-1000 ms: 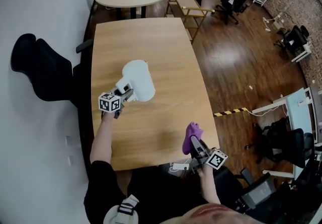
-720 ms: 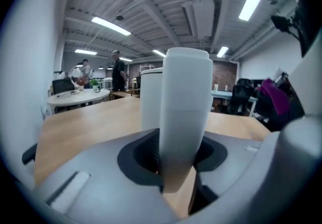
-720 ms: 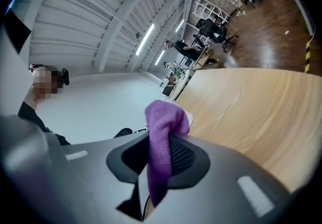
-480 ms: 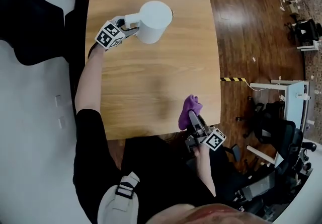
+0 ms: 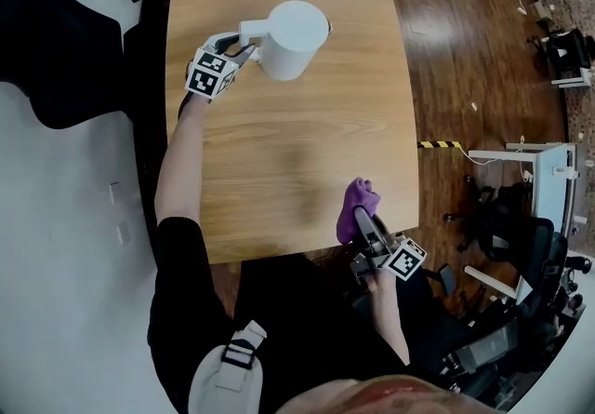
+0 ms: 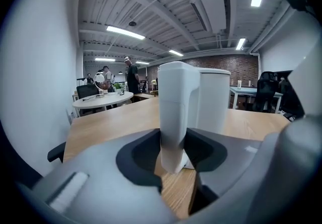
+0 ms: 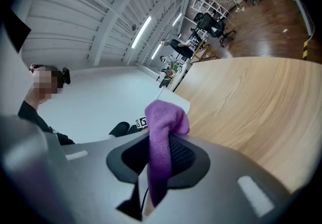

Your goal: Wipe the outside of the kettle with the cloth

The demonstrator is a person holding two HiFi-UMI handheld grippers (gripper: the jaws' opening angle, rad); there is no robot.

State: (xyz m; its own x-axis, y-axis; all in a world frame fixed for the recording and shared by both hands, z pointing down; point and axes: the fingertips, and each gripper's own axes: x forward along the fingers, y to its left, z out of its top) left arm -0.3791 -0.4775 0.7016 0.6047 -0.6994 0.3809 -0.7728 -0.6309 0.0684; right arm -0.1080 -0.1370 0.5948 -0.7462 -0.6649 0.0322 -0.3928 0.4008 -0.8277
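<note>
Setting: office with a dark wooden floor (image 5: 465,49) to the right of a pale wooden desk (image 5: 279,170); a black chair (image 5: 56,49) stands at the desk's left side.
Kettle: white kettle (image 5: 296,27), upright on the far part of the desk, its handle (image 5: 251,31) turned to the left.
Left arm: stretched forward along the desk's left edge, forearm bare below a black sleeve (image 5: 181,263).
Left gripper: the left gripper (image 5: 240,47) points toward the kettle, tipped slightly downward, marker cube on top. Its fingers have just been closing and now clamp the handle, which stands upright between them in the left gripper view.
Right arm: bent close to the body, the hand just off the desk's near right corner.
Right gripper: the right gripper (image 5: 364,217) is held about level, aimed at the far side.
Cloth: purple cloth (image 5: 355,207), pinched between the closed right fingers. It bunches up above them over the desk's near right edge, well apart from the kettle.
</note>
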